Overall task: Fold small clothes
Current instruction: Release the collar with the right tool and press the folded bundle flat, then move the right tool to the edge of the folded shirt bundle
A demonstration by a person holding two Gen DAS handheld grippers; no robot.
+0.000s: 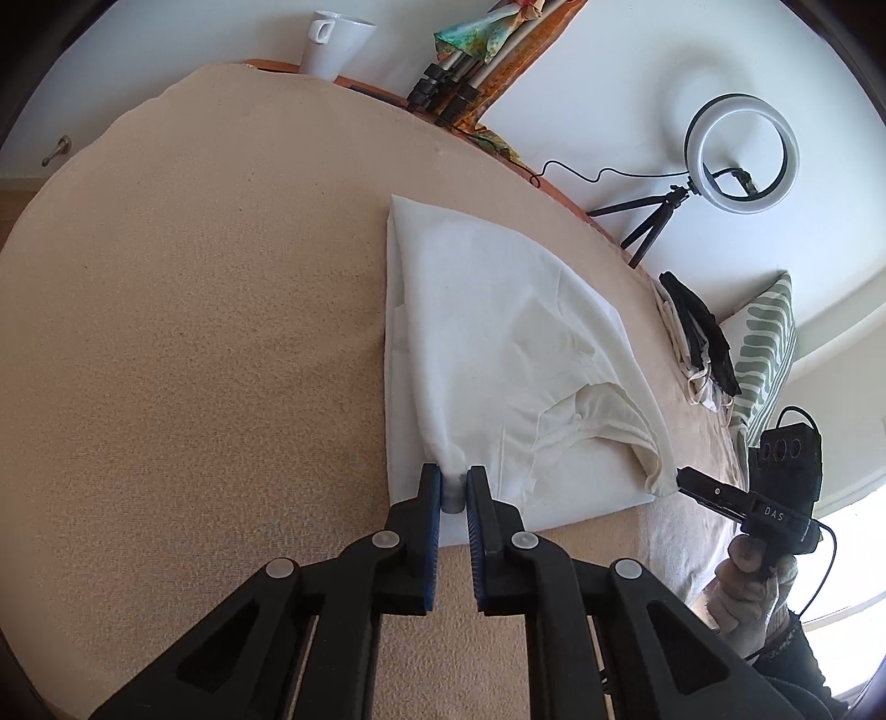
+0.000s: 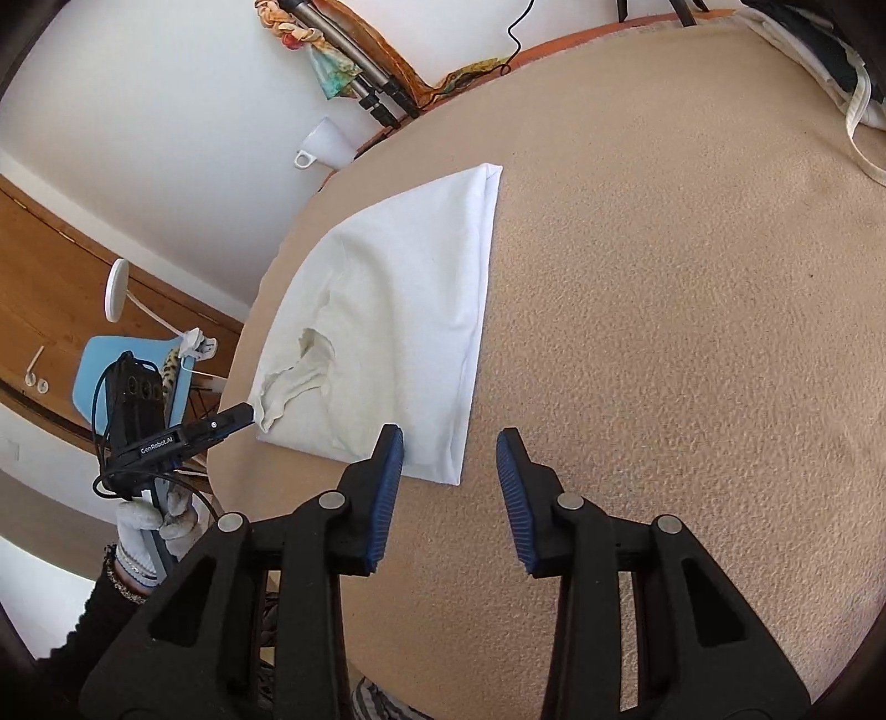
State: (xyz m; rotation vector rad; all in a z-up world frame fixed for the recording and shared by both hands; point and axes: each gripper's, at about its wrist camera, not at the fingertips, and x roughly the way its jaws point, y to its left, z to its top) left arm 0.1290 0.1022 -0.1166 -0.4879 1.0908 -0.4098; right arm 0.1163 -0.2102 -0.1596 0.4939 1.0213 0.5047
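A white small shirt (image 1: 498, 354) lies partly folded on the beige table cover (image 1: 194, 332). My left gripper (image 1: 454, 487) is shut on a pinch of the shirt's near edge. In the right wrist view the same shirt (image 2: 398, 310) lies to the left, with its collar opening (image 2: 310, 360) facing the left gripper (image 2: 243, 412), whose tip touches the collar edge. My right gripper (image 2: 449, 448) is open and empty, over the shirt's near right corner. In the left wrist view the right gripper (image 1: 686, 476) shows as a black tip at the shirt's collar side.
A white mug (image 1: 332, 44) stands at the far table edge. A pile of dark and light clothes (image 1: 698, 343) and a striped cushion (image 1: 764, 354) lie at the right. A ring light on a tripod (image 1: 736, 155) stands behind. A blue chair (image 2: 127, 376) is beside the table.
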